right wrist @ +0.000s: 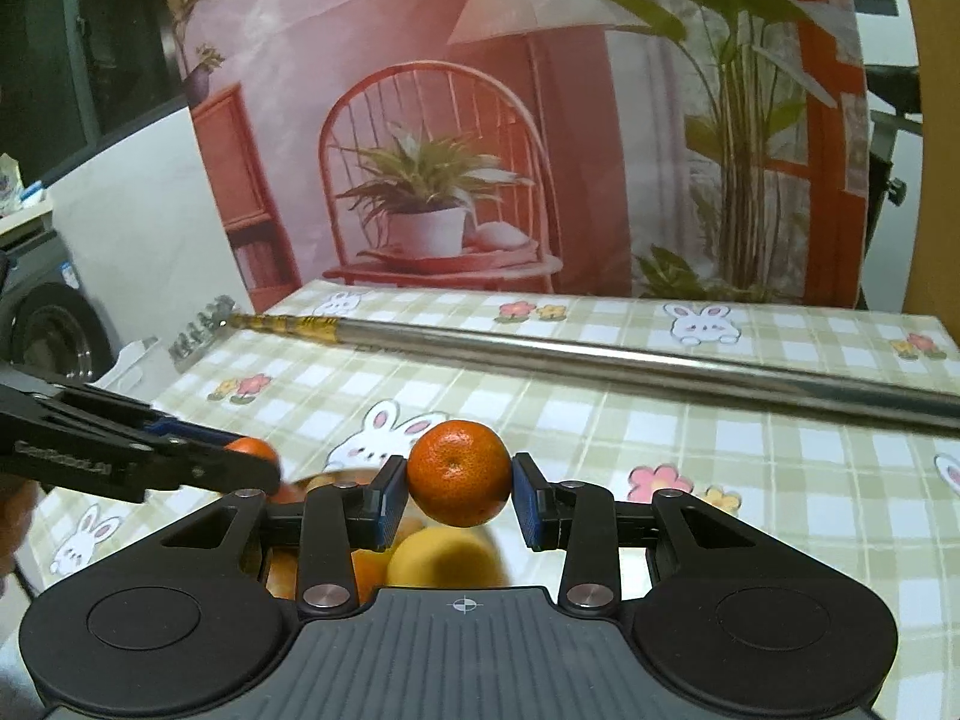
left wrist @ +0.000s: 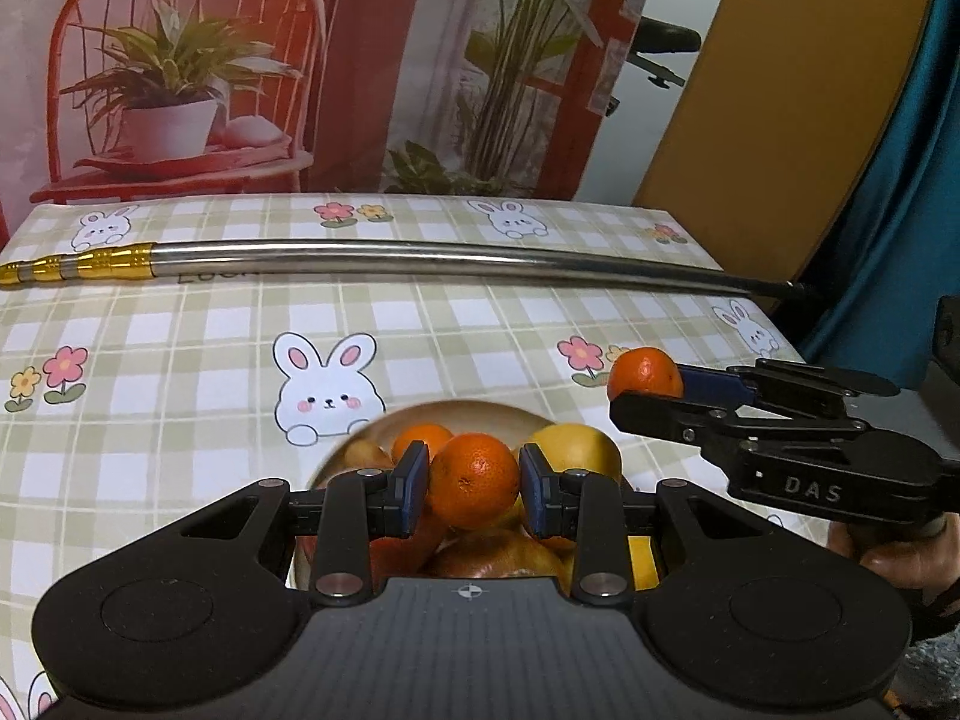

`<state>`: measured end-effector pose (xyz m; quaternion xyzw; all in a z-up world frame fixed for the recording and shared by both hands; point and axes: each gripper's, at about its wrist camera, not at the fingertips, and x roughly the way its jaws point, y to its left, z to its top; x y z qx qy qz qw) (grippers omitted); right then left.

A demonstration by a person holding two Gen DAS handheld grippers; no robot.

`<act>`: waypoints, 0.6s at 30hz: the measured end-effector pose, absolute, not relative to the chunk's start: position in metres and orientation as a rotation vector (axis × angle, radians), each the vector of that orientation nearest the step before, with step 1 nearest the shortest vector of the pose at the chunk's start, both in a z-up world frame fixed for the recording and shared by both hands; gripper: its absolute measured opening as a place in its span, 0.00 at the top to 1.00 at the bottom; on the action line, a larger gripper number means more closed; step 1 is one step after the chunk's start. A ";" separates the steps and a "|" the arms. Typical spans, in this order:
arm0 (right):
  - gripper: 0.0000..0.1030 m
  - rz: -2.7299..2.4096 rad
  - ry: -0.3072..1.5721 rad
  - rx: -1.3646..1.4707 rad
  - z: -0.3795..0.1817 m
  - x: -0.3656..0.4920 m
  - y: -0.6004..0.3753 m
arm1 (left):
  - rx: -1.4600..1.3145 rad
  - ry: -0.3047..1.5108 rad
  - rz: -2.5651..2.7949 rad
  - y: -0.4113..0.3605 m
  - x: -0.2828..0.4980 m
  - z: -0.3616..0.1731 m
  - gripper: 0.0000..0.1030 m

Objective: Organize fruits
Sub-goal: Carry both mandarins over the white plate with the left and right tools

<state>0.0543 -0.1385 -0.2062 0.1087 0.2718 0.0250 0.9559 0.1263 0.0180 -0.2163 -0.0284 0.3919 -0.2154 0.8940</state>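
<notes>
A: Looking along our left gripper (left wrist: 474, 489), we see its blue pads closed onto a small round orange mandarin (left wrist: 473, 479), one pad pressed to each side. That fruit hangs just above the round pale bowl (left wrist: 480, 411), which is piled with more orange fruit and a larger yellow fruit (left wrist: 579, 450).

B: Our right gripper (right wrist: 459, 495) has the same narrow hold: its jaws are drawn in on a second orange mandarin (right wrist: 459, 473), stem dimple facing the camera. We hold it clear of the cloth, with the bowl's yellow fruit blurred below it.

A: From the left view, that right gripper (left wrist: 651, 387) sits to the right of the bowl, its mandarin (left wrist: 645, 373) above the checked tablecloth with rabbits and flowers (left wrist: 198, 336). A hand (left wrist: 900, 546) grips its handle at the right edge.

B: In our right view the left gripper (right wrist: 252, 462) comes in from the left, near ours but apart from it.

A: For room, we have bare cloth ahead of the bowl, up to a long silver metal pole with a gold end (left wrist: 420, 255) lying across the table.

B: Beyond the pole, the table's far edge meets a printed backdrop of a red chair and potted plants (right wrist: 432, 180). The right table edge is close to our right gripper in the left view.
</notes>
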 end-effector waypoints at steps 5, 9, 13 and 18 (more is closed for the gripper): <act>0.67 0.054 0.560 0.219 -0.206 0.043 -0.131 | -0.051 0.831 -0.458 0.016 0.130 -0.223 0.67; 0.67 0.047 0.562 0.220 -0.205 0.039 -0.131 | -0.008 0.834 -0.473 0.008 0.130 -0.226 0.66; 0.67 0.043 0.562 0.220 -0.205 0.036 -0.132 | 0.007 0.837 -0.478 0.006 0.133 -0.228 0.66; 0.67 0.043 0.565 0.221 -0.205 0.036 -0.133 | 0.061 0.842 -0.486 -0.001 0.133 -0.228 0.66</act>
